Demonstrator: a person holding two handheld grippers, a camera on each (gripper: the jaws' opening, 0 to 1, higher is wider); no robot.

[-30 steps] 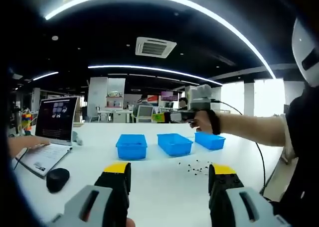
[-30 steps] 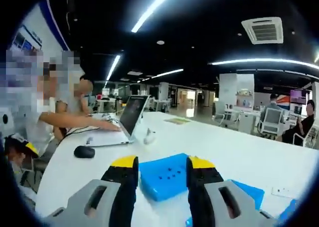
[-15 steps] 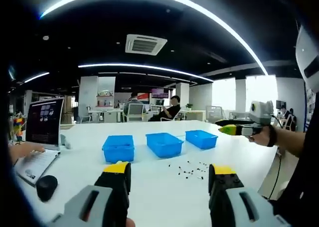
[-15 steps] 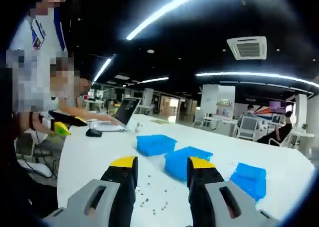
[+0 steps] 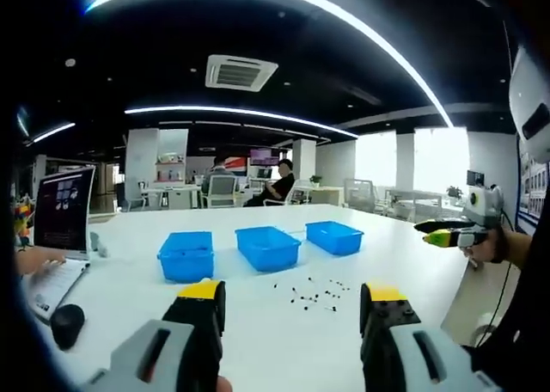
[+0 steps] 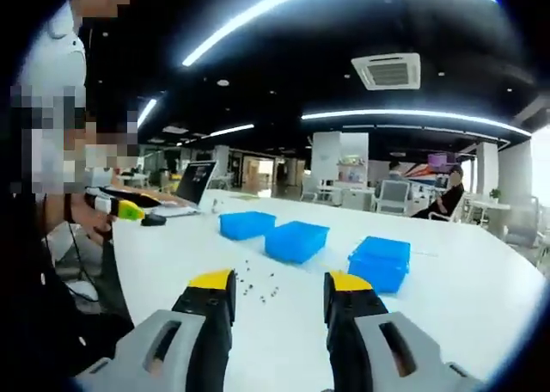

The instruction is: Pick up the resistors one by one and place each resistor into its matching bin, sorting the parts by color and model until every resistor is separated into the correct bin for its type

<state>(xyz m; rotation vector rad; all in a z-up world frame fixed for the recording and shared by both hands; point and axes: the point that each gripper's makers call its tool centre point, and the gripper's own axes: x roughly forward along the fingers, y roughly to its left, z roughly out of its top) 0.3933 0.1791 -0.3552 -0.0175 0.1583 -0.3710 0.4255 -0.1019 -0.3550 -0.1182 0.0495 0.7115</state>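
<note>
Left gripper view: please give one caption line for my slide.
Open left gripper above a white table with three blue bins and scattered resistors.

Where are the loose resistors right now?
In the left gripper view, the resistors lie scattered on the white table, just in front of the middle blue bin.

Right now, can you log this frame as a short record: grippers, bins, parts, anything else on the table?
left gripper: open, holds nothing, above the table
right gripper: open, holds nothing, above the table
bins: three blue, in a row on the white table
resistors: small dark bits loose in front of the bins
bin contents: cannot tell
laptop: open, a person's hand at it
mouse: near the laptop
</note>
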